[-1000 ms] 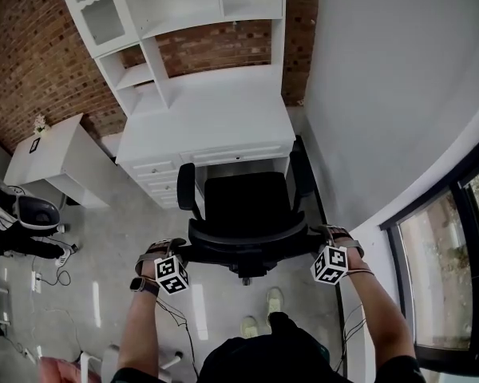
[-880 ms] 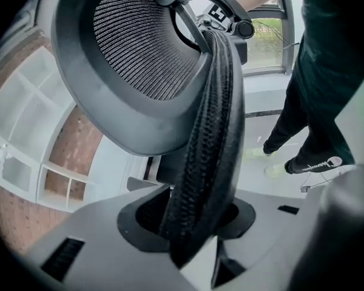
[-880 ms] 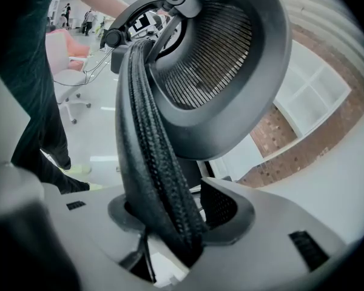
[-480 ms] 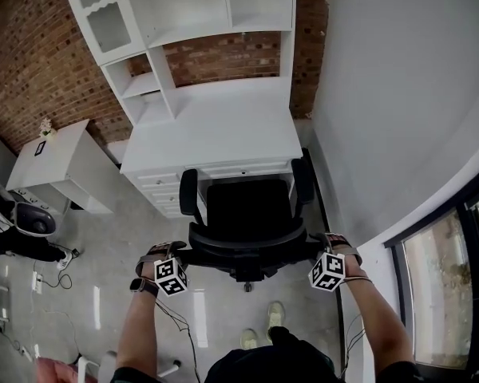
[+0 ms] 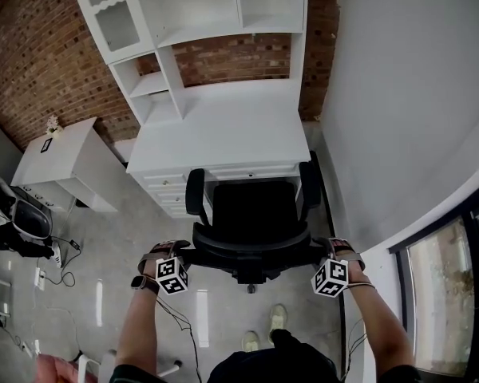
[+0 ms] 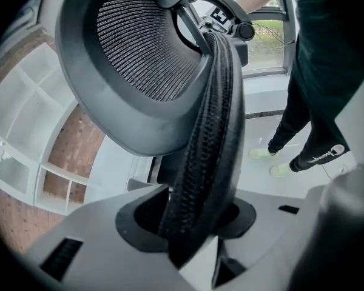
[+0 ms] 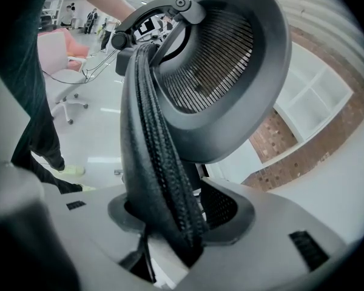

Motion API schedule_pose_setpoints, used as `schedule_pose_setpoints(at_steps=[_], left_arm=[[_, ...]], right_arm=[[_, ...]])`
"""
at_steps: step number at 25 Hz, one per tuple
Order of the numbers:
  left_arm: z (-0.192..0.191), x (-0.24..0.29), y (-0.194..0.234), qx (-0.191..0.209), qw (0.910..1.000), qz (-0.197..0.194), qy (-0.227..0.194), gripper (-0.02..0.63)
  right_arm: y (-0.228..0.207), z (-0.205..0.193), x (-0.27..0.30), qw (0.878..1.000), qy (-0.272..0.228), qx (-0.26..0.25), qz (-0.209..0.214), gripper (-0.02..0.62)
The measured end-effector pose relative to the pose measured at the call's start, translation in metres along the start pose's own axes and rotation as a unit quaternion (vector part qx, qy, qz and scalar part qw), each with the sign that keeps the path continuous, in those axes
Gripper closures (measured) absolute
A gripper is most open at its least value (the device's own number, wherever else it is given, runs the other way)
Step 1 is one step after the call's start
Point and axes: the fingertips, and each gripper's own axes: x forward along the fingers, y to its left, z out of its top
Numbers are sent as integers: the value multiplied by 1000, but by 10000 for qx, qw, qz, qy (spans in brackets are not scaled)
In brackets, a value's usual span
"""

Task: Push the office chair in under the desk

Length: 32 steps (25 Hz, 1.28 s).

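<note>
Left gripper (image 6: 191, 226) and right gripper (image 7: 170, 223) each clamp the backrest rim (image 6: 215, 114) of the office chair (image 5: 251, 210). Ahead of both, its seat front reaches the desk (image 5: 223, 134). Judgement: rigid frame, yielding mesh, rolls readily; rim grip is sound.

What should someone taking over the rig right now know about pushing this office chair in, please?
Left gripper: shut on the left edge of the backrest.
Right gripper: shut on its right edge.
Chair: faces the desk, lined up with the knee gap; the seat front is about at the desk's front edge, with most of the seat out.
Done: chair gripped and lined up.
Left: push it straight in until the seat is under the desk, then let go.
</note>
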Motion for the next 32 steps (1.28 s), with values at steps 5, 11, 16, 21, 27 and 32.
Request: schedule_pose_setpoints(at_steps=[5,11,16,21,27,32], left_arm=[[4,0,0,-392,9990,25,-219,408],[7,-5,-1,-608,9976,69,-329,379],[8,-13,0,-698,9966,45,-442,362],[6,-31,-1,-717,9962,-63,-485,362],[6,-74,0,-1252,9875,-262,-918,367],[20,-105,4,-2301,9555,-485,-1780,439]], right_arm=[[1,-2,-3,10000,-13,-17,-51,391],[5,-4,-6,9999,38,93,0,388],[6,0,-11,9999,94,88,37,388],[5,5,-20,9999,90,42,-11,380],[6,9,-49,9996,22,229,-162,373],[1,23,-80,9950,-258,884,-384,374]])
